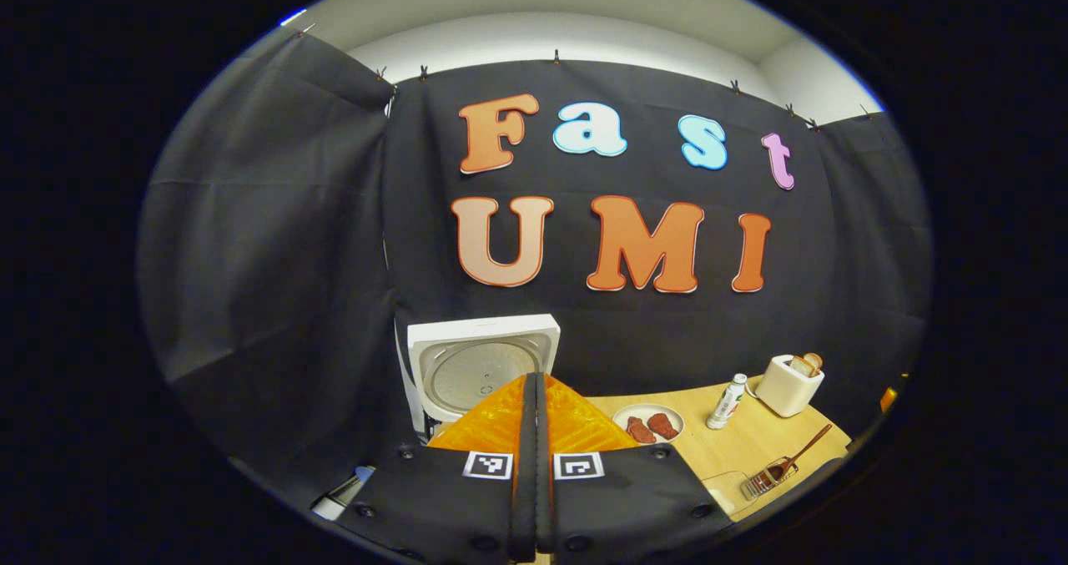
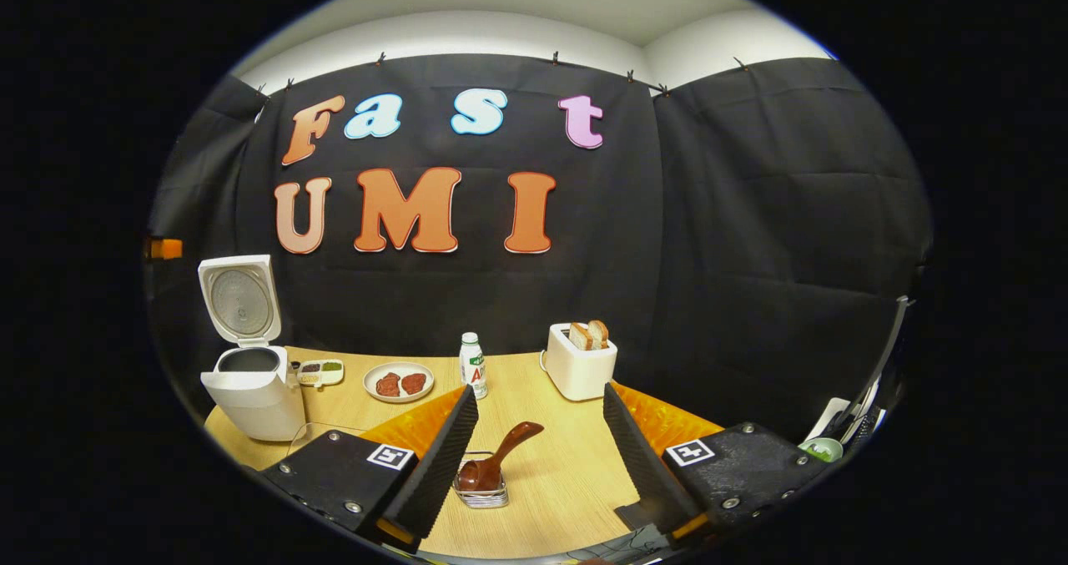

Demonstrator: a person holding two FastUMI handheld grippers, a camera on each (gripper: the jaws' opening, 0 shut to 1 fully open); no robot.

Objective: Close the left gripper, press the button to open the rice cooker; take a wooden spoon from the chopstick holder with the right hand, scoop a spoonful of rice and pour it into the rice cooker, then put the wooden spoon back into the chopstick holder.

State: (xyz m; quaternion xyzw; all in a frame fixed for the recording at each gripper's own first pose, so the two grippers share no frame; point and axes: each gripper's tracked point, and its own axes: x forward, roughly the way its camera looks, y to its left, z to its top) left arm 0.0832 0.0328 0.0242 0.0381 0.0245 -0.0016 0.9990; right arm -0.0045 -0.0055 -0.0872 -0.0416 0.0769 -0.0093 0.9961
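The white rice cooker (image 2: 250, 394) stands at the table's left end with its lid (image 2: 240, 298) swung up. In the left gripper view that lid (image 1: 484, 365) rises just behind my left gripper (image 1: 534, 390), whose fingers are pressed together on nothing. A dark wooden spoon (image 2: 501, 456) rests in a small wire holder (image 2: 481, 494), with its handle tilted up to the right. My right gripper (image 2: 541, 398) is open, and the spoon sits between and below its fingers without touching them. The spoon (image 1: 788, 463) also appears at the lower right of the left gripper view.
On the wooden table (image 2: 551, 498) are a plate of meat pieces (image 2: 399, 381), a small sectioned dish (image 2: 319, 371), a white bottle (image 2: 472, 365) and a toaster with bread (image 2: 580, 360). A clear box (image 1: 722, 490) lies near the spoon holder.
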